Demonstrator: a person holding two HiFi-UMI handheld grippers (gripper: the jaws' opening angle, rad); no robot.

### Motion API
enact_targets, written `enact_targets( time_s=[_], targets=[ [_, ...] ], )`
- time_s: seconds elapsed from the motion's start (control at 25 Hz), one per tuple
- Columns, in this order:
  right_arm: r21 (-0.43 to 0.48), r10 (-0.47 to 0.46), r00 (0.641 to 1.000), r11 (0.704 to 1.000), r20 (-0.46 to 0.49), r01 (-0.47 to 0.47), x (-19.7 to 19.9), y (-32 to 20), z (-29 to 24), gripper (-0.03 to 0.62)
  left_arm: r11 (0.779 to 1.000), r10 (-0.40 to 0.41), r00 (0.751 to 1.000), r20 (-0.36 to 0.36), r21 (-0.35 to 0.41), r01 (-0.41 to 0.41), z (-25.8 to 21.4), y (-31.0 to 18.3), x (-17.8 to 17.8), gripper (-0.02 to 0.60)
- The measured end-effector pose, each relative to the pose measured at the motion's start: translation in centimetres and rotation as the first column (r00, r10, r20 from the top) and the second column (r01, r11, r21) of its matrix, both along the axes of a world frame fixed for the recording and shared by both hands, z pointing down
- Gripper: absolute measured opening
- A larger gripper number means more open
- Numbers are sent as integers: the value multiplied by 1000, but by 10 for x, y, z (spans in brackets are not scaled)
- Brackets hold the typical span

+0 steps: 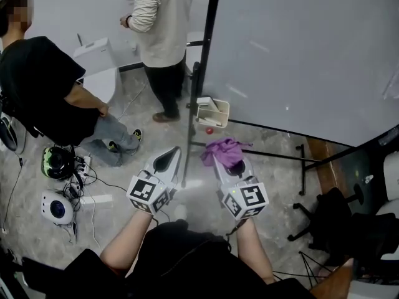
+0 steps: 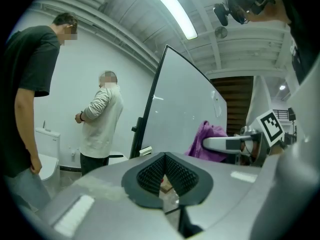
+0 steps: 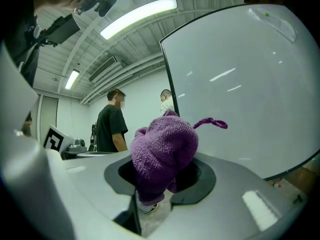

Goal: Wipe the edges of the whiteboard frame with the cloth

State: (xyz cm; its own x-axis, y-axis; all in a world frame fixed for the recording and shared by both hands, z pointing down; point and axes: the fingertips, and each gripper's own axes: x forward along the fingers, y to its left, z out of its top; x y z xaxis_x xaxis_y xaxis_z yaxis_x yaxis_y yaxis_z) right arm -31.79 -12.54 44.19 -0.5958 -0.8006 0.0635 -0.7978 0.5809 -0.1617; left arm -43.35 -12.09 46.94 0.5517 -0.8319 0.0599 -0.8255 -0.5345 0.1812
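1. The right gripper (image 3: 167,181) is clamped on a purple cloth (image 3: 162,151), held low beside the whiteboard (image 1: 299,55) frame's left edge (image 1: 209,36).
2. The left gripper (image 2: 165,176) has its jaws together, empty, just left of that edge.
3. Two people stand beyond the board.

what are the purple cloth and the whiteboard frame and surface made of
Cloth: soft knitted or terry fabric, matte; nubbly loops show. Frame: thin black bar, probably painted metal, possibly plastic. Board surface: smooth glossy white panel; reflects light streaks.
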Motion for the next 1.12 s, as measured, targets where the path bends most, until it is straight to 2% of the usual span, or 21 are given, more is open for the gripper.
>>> enact_targets(
  time_s=[0.48, 0.84, 1.12],
  targets=[
    [46, 49, 998, 998, -26, -48, -56, -123, -29, 146, 999, 49, 998, -39, 0, -49, 2, -63, -30, 3],
    [8, 55, 998, 998, -43, -55, -67, -160, -17, 146, 999, 39, 999, -34, 26, -38, -13, -115, -25, 3],
    [-2, 39, 998, 999, -43, -39, -62, -183, -12, 146, 1000, -15, 999, -30, 13, 16, -16, -134, -19, 3]
  ],
)
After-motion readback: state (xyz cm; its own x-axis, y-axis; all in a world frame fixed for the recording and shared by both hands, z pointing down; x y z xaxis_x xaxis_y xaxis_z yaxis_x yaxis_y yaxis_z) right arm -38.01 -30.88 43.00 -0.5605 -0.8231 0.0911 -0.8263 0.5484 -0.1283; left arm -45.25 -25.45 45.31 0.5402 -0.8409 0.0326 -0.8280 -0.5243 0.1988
